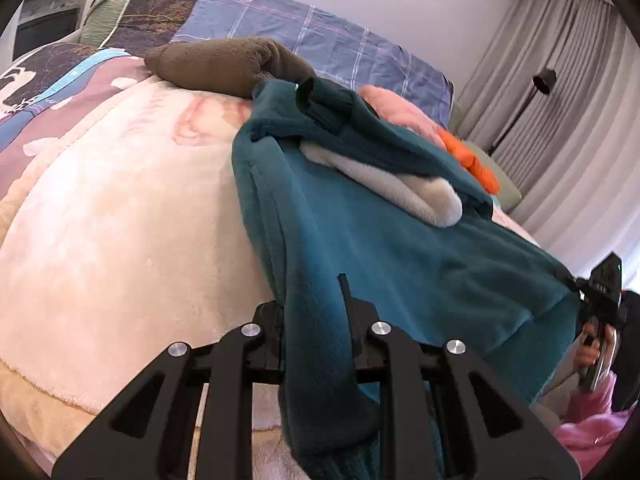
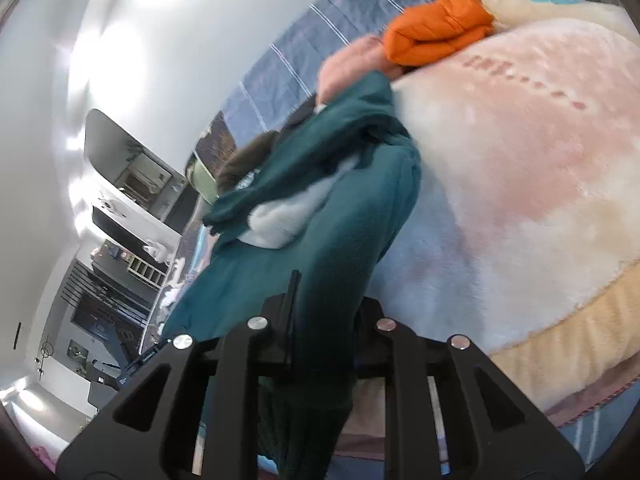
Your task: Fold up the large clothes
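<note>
A large teal fleece garment (image 1: 400, 248) with a pale fluffy lining (image 1: 400, 188) lies spread on a bed with a pink and cream blanket (image 1: 120, 216). My left gripper (image 1: 316, 312) is shut on the garment's near left edge, the cloth bunched between its fingers. In the right wrist view my right gripper (image 2: 324, 320) is shut on the teal garment (image 2: 320, 216) at its near right edge. That right gripper (image 1: 600, 288) also shows far right in the left wrist view, held by a hand, with the cloth stretched between both grippers.
A brown garment (image 1: 224, 68), a pink one (image 1: 396, 112) and an orange one (image 1: 472, 156) lie at the far side of the bed near a blue checked cover (image 1: 320, 36). Grey curtains (image 1: 560, 92) and a black floor lamp (image 1: 540, 84) stand at the right. Shelves (image 2: 120, 248) line the wall.
</note>
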`<state>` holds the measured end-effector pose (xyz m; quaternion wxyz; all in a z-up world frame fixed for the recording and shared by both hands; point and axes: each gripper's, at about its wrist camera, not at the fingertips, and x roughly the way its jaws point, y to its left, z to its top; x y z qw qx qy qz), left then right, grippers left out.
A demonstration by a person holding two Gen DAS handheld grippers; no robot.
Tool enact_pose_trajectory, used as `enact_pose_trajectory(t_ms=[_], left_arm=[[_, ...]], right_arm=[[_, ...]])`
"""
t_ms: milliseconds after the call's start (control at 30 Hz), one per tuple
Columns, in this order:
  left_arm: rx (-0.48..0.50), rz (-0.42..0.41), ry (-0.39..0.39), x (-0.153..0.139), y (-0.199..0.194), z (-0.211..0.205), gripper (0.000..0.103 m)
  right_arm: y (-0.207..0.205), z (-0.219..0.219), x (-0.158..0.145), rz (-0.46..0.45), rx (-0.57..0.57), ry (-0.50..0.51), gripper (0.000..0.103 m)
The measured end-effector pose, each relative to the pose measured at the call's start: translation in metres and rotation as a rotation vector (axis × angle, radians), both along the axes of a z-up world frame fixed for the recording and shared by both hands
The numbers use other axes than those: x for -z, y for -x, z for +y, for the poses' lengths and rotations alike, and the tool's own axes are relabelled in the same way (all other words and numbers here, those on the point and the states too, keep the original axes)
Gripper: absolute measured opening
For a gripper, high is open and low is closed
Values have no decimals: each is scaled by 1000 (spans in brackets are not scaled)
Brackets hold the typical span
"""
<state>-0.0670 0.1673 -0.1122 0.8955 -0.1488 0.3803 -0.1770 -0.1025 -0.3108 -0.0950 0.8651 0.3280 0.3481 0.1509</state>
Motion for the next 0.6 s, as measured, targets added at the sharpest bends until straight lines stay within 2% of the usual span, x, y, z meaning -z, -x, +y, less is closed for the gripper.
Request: enact_pose_trajectory(t_ms=[33, 100, 167, 200, 267, 333, 367, 400, 433, 467, 500, 533, 600], left_arm=[[-1, 19, -4, 6, -1, 1, 23], [-30, 89, -3, 27, -3, 6, 34], [-47, 82, 56, 36, 3, 16, 38], [-53, 79, 94, 37, 9, 22, 42], [-47, 83, 105, 36, 16, 25, 47], [1, 85, 92, 37, 20, 19, 60], [33, 79, 70, 36, 23, 14, 67], [64, 66, 27, 35, 25, 5, 69], [72, 60, 0, 35, 26, 0, 69], [66, 60, -8, 34, 25, -3, 68], [56, 66, 10, 33, 23, -3, 47], [52, 72, 31, 32, 23, -3, 29], [26, 67, 83, 18, 23, 2, 20]], right_arm=[[-2, 2, 8, 37, -5, 22, 20], [-1, 5, 25, 103, -7, 42, 24], [3, 5, 44, 158, -4, 48, 35], [7, 2, 50, 164, -5, 34, 41], [13, 1, 53, 157, -30, -4, 44], [15, 8, 49, 133, -85, 5, 62], [14, 13, 47, 125, -103, 26, 65], [12, 21, 46, 121, -120, 65, 66], [9, 31, 46, 124, -131, 122, 57], [5, 37, 44, 127, -124, 164, 46], [4, 38, 43, 127, -119, 170, 32], [5, 37, 39, 113, -112, 149, 27], [11, 26, 16, 33, -84, 96, 24]])
